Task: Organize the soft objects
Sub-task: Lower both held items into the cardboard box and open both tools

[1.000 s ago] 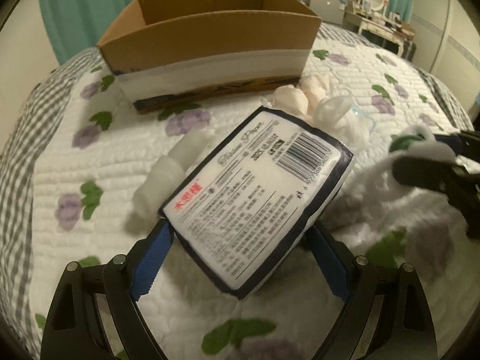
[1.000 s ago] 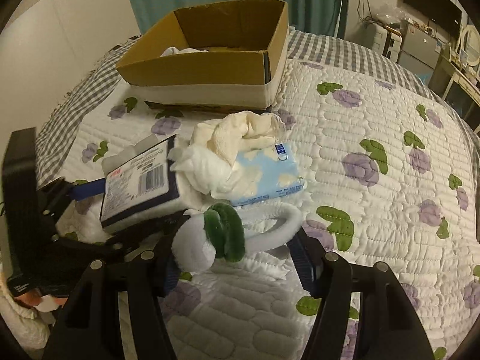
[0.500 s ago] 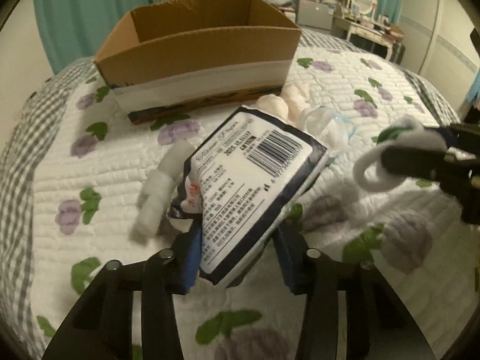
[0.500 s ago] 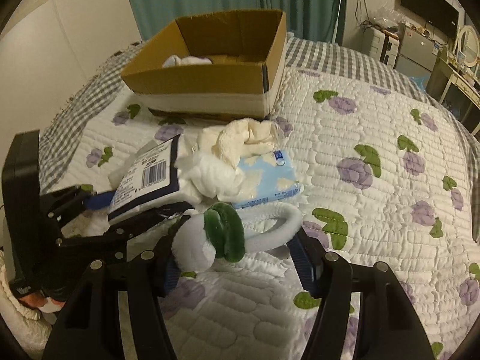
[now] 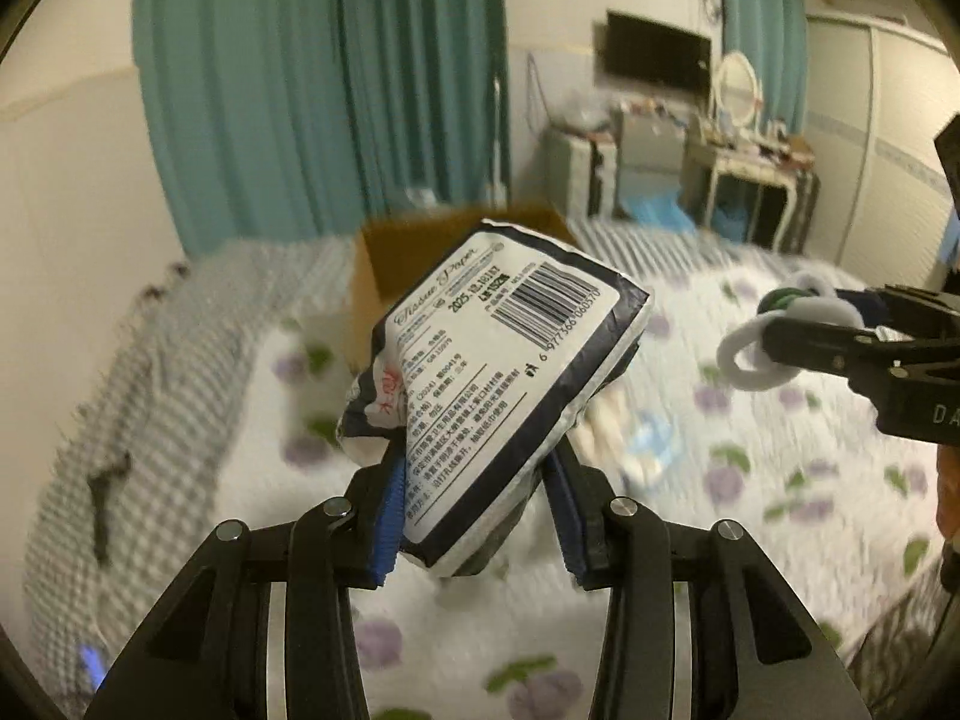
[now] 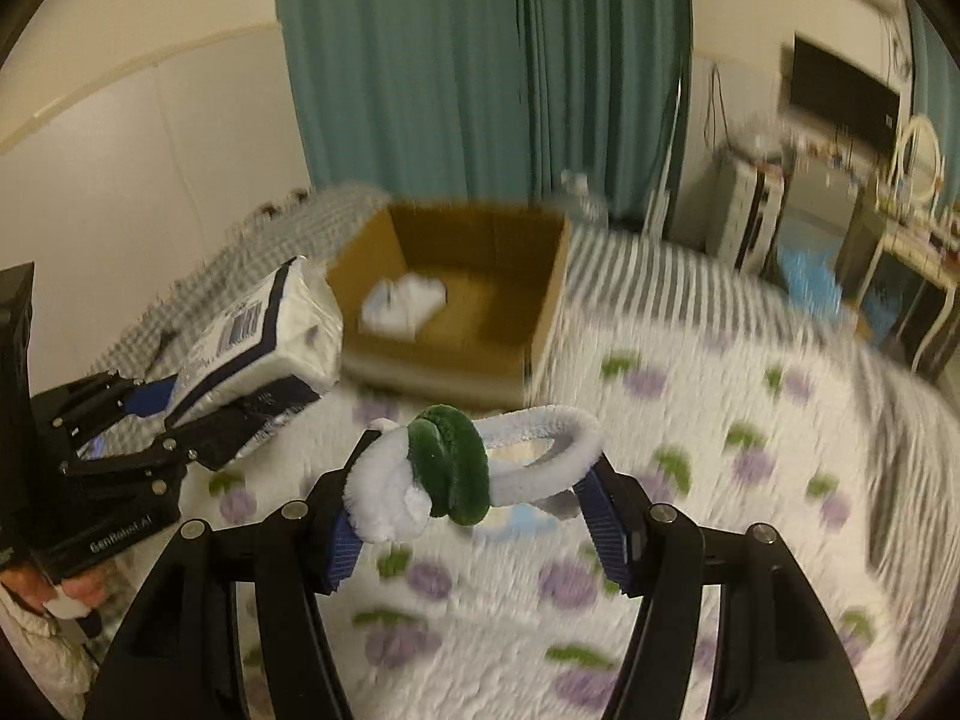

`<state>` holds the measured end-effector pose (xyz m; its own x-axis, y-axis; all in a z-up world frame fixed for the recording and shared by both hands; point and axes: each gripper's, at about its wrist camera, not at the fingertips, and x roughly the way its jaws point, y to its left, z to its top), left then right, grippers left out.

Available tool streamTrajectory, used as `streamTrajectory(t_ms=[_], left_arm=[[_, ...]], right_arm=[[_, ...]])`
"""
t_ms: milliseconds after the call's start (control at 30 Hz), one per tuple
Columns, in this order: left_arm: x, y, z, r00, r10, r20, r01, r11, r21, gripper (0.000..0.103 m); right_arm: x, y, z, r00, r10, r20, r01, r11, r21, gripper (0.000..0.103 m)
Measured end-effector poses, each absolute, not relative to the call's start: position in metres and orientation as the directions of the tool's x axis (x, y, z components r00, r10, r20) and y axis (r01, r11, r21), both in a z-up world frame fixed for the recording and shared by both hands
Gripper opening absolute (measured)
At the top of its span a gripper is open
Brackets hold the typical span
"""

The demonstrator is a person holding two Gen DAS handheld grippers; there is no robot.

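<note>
Both grippers are up off the bed now, compared to a second ago when everything was still low over the quilt. The left gripper (image 5: 474,510) is clamped on the tissue paper pack (image 5: 498,384), and the pack's lower end is squashed between the blue pads, barcode side facing the camera. A second ago the jaws were wide around it while it lay on the quilt; now it's tilted up in the middle of the left wrist frame, covering part of the cardboard box (image 5: 384,264) behind it.

The right gripper (image 6: 474,510) is closed on the fluffy white headband (image 6: 540,450) with its green ring, same grip as before, just lifted. In the right wrist view the box (image 6: 540,324) sits centre frame with a white cloth (image 6: 402,306) inside it, and the pack (image 6: 264,330) shows at centre left, near the box's left corner.

The floral quilt (image 6: 720,450) fills the lower half, blurry. The pale blue tissue packet (image 5: 654,444) and the cream cloth (image 5: 606,426) lie on it just right of the held pack in the left wrist frame. Teal curtains (image 6: 480,60) hang behind.
</note>
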<state>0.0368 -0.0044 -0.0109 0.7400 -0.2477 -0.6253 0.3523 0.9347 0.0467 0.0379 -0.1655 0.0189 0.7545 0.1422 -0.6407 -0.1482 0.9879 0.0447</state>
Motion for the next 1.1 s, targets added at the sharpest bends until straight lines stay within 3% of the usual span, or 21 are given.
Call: streamTrajectory(t_ms=[300, 600, 767, 900, 1100], left_arm=[[0.112, -0.011, 0.028, 0.787, -0.225, -0.574, 0.327, 0.942, 0.079, 0.042], [0.201, -0.042, -0.016, 0.755, -0.194, -0.626, 0.34, 0.932, 0.121, 0.045], [0.224, -0.049, -0.047, 0.761, -0.135, -0.635, 0.306, 0.937, 0.167, 0.061], [0.231, -0.048, -0.054, 0.78, -0.099, -0.618, 0.273, 0.943, 0.193, 0.08], [0.226, -0.044, -0.03, 0.814, -0.078, -0.576, 0.236, 0.95, 0.205, 0.083]], right_arm=[[0.122, -0.163, 0.077, 0.817, 0.161, -0.553, -0.16, 0.986, 0.05, 0.062], [0.251, -0.165, 0.024, 0.755, 0.135, -0.641, -0.099, 0.991, 0.091, 0.063], [0.282, -0.168, -0.001, 0.756, 0.122, -0.644, -0.086, 0.993, 0.086, 0.067], [0.287, -0.169, -0.007, 0.763, 0.117, -0.635, -0.076, 0.993, 0.091, 0.088], [0.27, -0.173, 0.012, 0.789, 0.09, -0.607, -0.065, 0.996, 0.063, 0.095]])
